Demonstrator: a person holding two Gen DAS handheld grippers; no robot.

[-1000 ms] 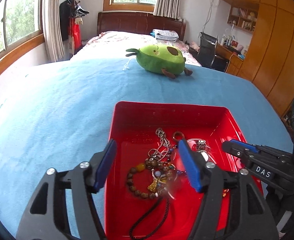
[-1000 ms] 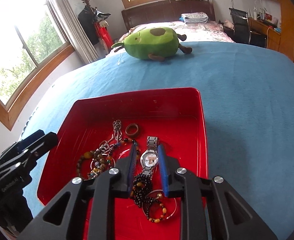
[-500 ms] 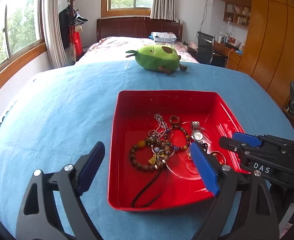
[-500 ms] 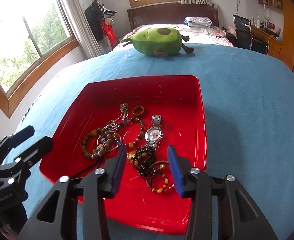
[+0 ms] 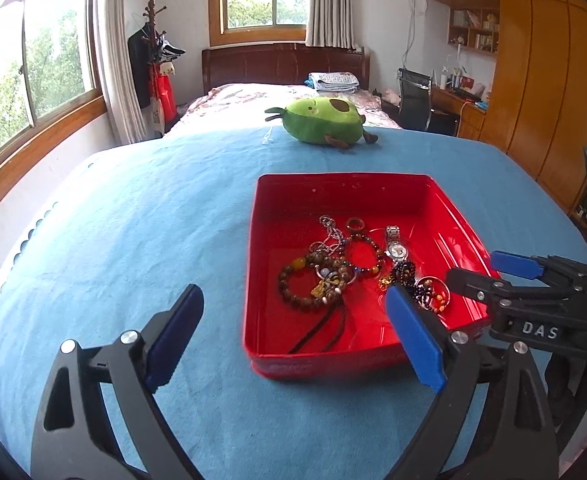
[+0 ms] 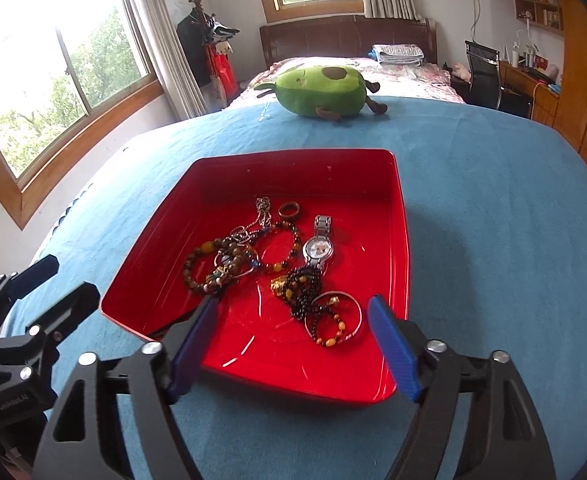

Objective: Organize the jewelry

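Note:
A red tray (image 5: 461, 216) (image 6: 403, 216) sits on the blue cloth and holds a pile of jewelry: brown bead bracelets (image 5: 313, 280) (image 6: 209, 268), a silver chain (image 6: 261, 210), a ring (image 6: 289, 210), a silver watch (image 5: 395, 246) (image 6: 319, 246) and a dark bead bracelet (image 6: 305, 292). My left gripper (image 5: 293, 340) is open and empty, held above the cloth at the tray's near left corner. My right gripper (image 6: 293, 344) is open and empty, held above the tray's near edge. It also shows in the left wrist view (image 5: 489, 270), at the tray's right side.
A green avocado plush toy (image 5: 325, 120) (image 6: 321, 90) lies on the blue cloth (image 5: 133, 220) beyond the tray. A bed, windows, a desk with a chair and wooden cabinets stand behind.
Both grippers have pulled back and up from the jewelry in the tray. Both have opened wider. The jewelry lies in the tray as before.

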